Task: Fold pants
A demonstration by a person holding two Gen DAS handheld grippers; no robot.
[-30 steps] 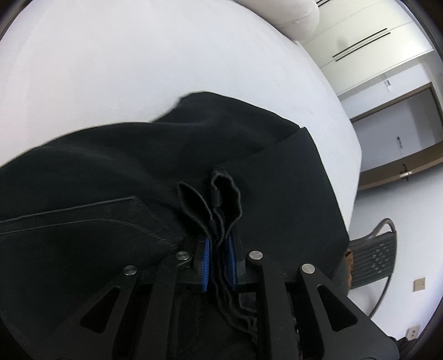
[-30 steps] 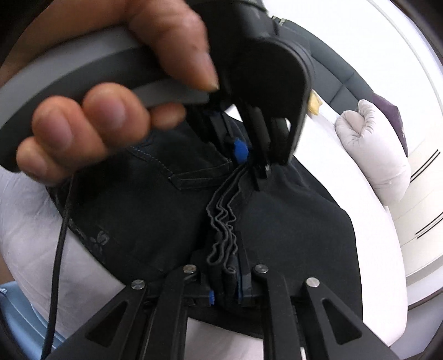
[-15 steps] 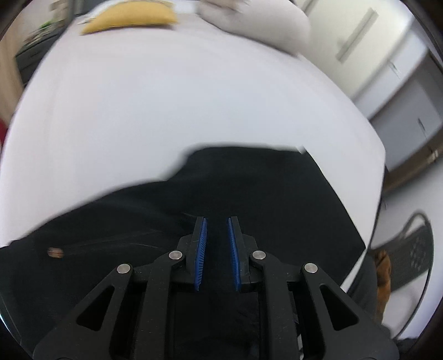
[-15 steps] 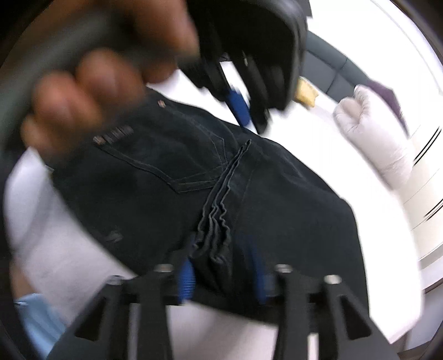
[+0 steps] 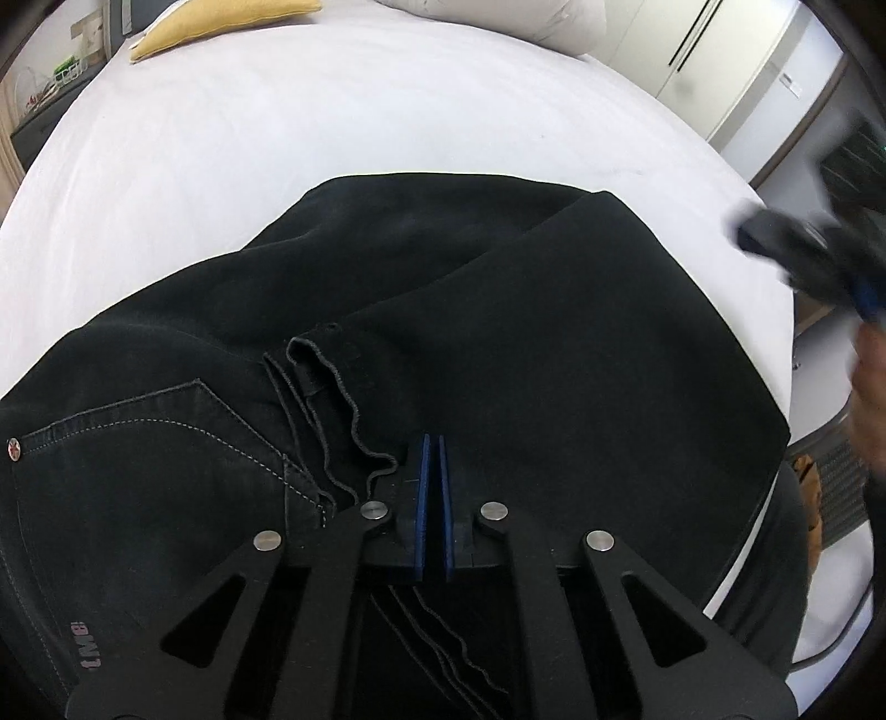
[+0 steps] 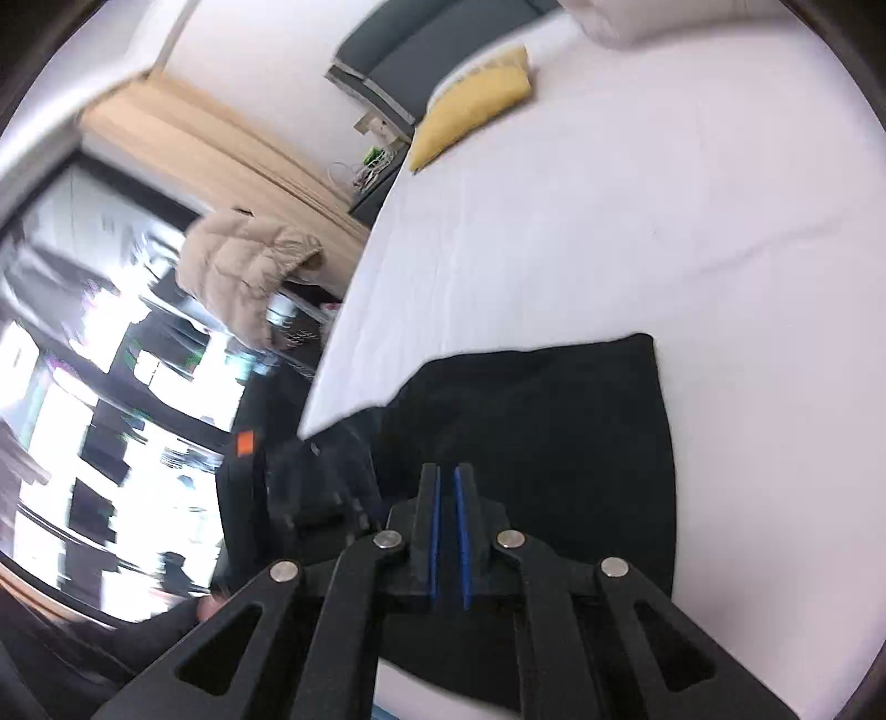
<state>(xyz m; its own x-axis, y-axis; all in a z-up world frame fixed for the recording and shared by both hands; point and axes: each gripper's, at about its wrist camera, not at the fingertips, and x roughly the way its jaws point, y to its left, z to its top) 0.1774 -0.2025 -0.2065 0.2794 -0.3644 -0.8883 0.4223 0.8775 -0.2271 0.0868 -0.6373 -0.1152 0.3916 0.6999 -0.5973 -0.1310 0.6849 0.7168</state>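
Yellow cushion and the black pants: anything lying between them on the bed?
Nothing: only bare white sheet separates the yellow cushion from the pants, in both wrist views.

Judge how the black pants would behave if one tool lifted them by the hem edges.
The black pants would likely drape limply: the layered hem edges already lie wavy. Being thick stitched denim, they probably feel fairly heavy. The fold would likely slip open if lifted from one point.

white bed point(image 5: 387, 127), black pants point(image 5: 498, 332), yellow cushion point(image 5: 221, 22)
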